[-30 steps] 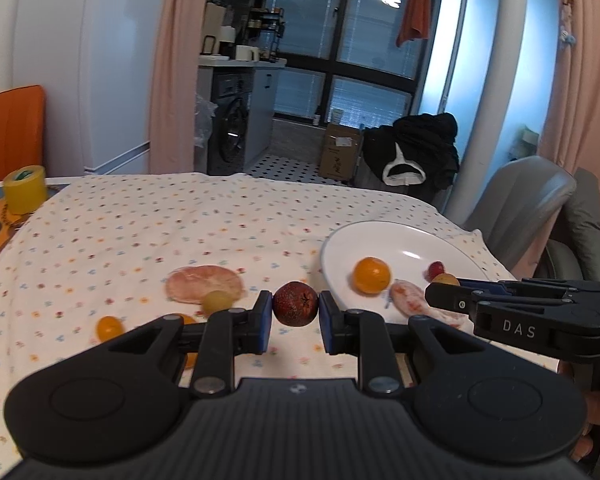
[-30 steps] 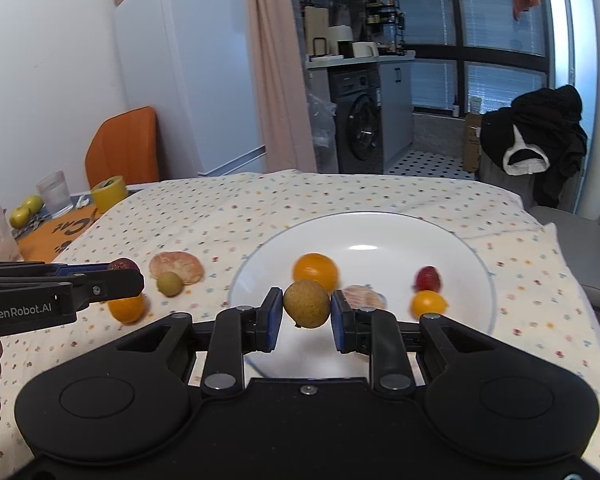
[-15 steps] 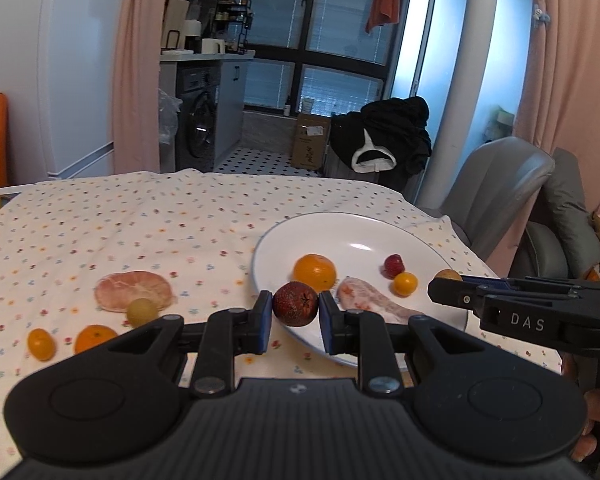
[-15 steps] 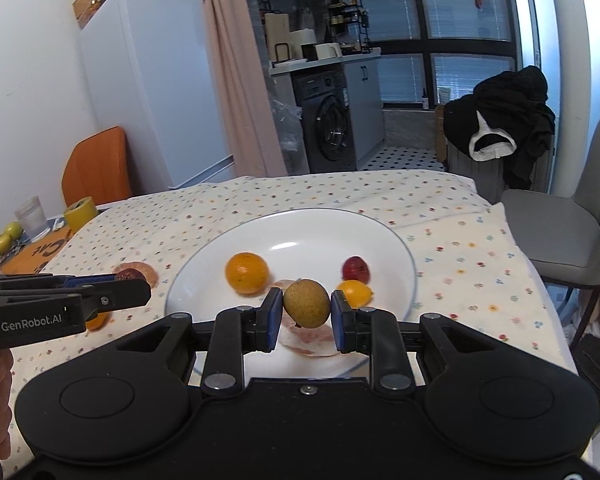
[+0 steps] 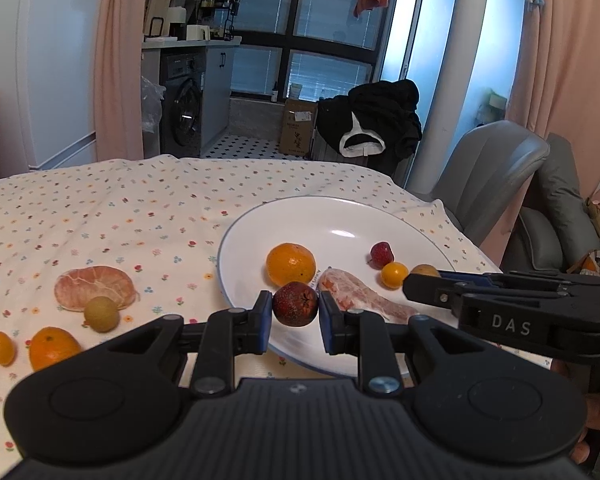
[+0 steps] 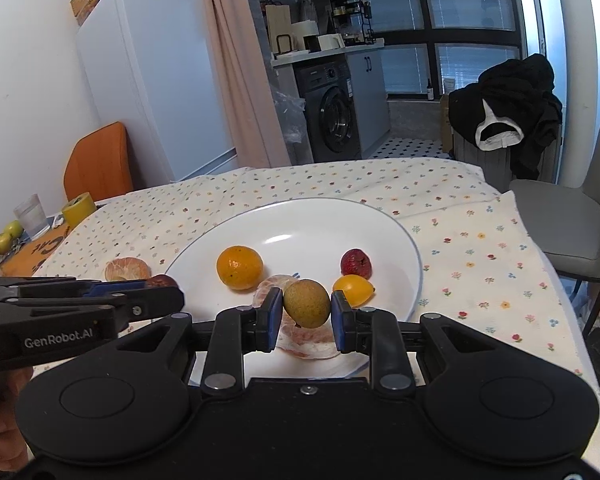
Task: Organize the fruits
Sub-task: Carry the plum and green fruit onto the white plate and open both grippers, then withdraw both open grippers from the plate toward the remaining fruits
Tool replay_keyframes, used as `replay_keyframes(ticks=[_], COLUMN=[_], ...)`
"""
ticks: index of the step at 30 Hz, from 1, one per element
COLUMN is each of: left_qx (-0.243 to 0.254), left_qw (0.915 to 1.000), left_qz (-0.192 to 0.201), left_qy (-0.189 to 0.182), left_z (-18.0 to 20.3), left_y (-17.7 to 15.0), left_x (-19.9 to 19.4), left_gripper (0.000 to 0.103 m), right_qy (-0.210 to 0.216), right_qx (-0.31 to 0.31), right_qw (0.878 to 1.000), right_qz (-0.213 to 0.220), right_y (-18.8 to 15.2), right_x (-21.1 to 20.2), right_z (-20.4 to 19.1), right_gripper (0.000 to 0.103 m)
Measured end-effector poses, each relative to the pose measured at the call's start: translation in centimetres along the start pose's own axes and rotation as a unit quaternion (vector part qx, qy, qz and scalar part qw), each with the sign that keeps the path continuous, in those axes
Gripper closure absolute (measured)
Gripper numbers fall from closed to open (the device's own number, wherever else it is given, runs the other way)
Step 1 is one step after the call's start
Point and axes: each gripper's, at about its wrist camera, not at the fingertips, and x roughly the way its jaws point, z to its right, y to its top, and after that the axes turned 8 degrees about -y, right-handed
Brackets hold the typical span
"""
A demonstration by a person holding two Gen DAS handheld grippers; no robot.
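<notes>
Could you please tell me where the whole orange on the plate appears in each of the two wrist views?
Left wrist: the orange lies on the near-left part of the plate, just above the dark red fruit in the left gripper.
Right wrist: the orange sits left of centre on the plate, up-left of the right gripper.
Shared landmark: the washing machine.

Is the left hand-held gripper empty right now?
No, the left hand-held gripper is shut on a small dark red wrinkled fruit, held over the near rim of the white round plate.
</notes>
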Motion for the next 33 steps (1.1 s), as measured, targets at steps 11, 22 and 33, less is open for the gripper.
replay_keyframes(ticks=[11, 22, 33], left_qx=[-0.004, -0.01, -0.019], left_qw=[0.9999, 0.9996, 0.9987], left_qz=[-0.012, -0.011, 0.019], left_qy=[-0.002, 0.024, 0.043], left_z=[-0.7, -1.5, -2.3], left_y=[-0.1, 0.0, 0.0], left_x=[0.9, -1.1, -3.9], left_gripper=[0.076, 0.058, 0.026], right_qy=[0.005, -0.001, -0.019], right_qx=[-0.003, -0.009, -0.011], right_qw=[1.0, 1.0, 1.0], right_qz=[-0.01, 0.003, 0.018], right_y=[-0.1, 0.2, 0.0], right_x=[1.5, 0.9, -1.0], right_z=[-0.4, -1.3, -2.0], right_gripper=[0.078, 0.05, 0.024])
